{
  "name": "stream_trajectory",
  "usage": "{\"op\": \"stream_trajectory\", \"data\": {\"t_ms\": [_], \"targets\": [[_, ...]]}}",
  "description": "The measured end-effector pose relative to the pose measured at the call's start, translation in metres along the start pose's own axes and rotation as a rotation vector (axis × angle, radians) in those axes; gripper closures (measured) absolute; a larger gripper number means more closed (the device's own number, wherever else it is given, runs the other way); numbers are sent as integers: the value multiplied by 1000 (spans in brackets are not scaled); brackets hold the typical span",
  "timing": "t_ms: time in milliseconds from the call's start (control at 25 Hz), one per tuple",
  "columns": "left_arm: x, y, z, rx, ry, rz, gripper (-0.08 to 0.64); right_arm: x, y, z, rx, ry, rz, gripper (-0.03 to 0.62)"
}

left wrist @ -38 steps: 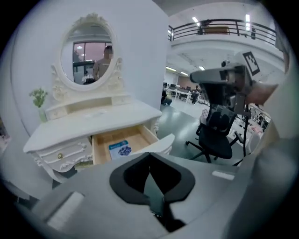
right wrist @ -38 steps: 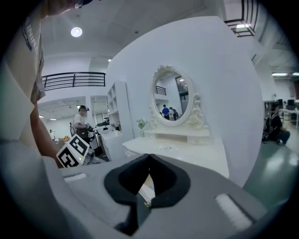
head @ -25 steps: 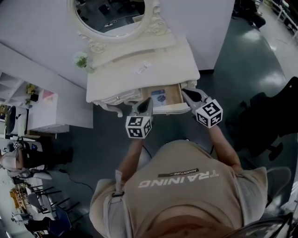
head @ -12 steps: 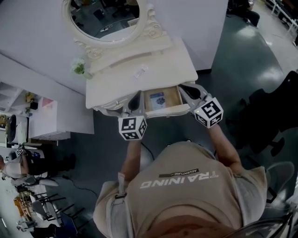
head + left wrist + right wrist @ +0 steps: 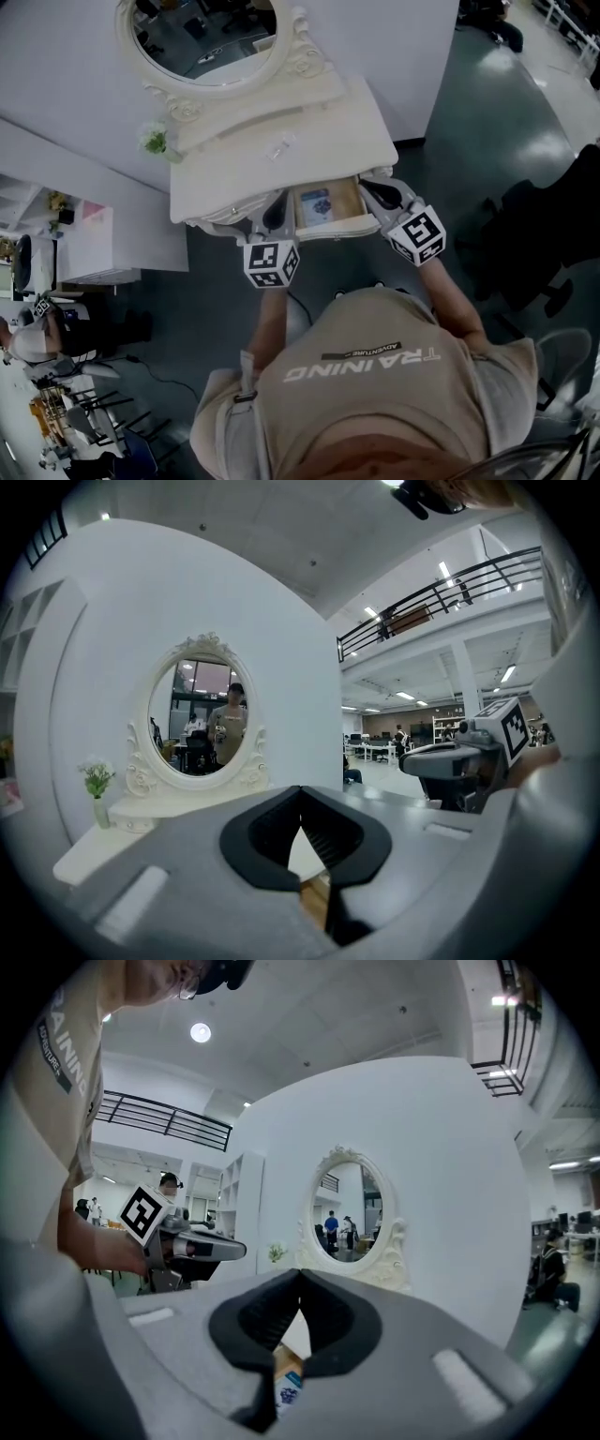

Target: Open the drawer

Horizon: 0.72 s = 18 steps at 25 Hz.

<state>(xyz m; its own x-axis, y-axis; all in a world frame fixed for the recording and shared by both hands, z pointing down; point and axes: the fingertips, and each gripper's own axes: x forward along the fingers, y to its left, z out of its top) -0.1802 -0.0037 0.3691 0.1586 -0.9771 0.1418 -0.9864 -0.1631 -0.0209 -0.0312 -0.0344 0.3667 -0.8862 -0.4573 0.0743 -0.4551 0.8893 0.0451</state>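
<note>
The white dressing table (image 5: pixel 309 141) has its drawer (image 5: pixel 342 223) pulled out, showing a wooden bottom with a small blue-and-white packet (image 5: pixel 317 201) inside. My left gripper (image 5: pixel 274 212) hangs at the drawer's left front corner and my right gripper (image 5: pixel 377 193) at its right corner. Both are shut with nothing between the pads. In the left gripper view the jaws (image 5: pixel 300 794) meet at the tips, with a sliver of the drawer's wood (image 5: pixel 317 897) below. The right gripper view shows the jaws (image 5: pixel 300 1274) likewise closed above the packet (image 5: pixel 289 1393).
An oval mirror (image 5: pixel 202 37) and a small flower vase (image 5: pixel 153 142) stand at the table's back, with a small clear item (image 5: pixel 279 147) on top. A white shelf unit (image 5: pixel 84 234) stands left of the table and a black chair (image 5: pixel 553 234) stands right.
Both grippers have risen a little. The left one has slid from the drawer's front to its left corner. The drawer stays out.
</note>
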Motion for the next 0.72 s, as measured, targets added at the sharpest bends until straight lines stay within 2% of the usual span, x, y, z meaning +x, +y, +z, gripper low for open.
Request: {"op": "stream_trajectory", "data": {"t_ms": [360,720], "targets": [[25,7,-23,-36,64,2,552,22,-21,-28,24,44,17,589],[62,3,-18,-30,76,-25,552,38,-50,-35,51,59,28,589]]}}
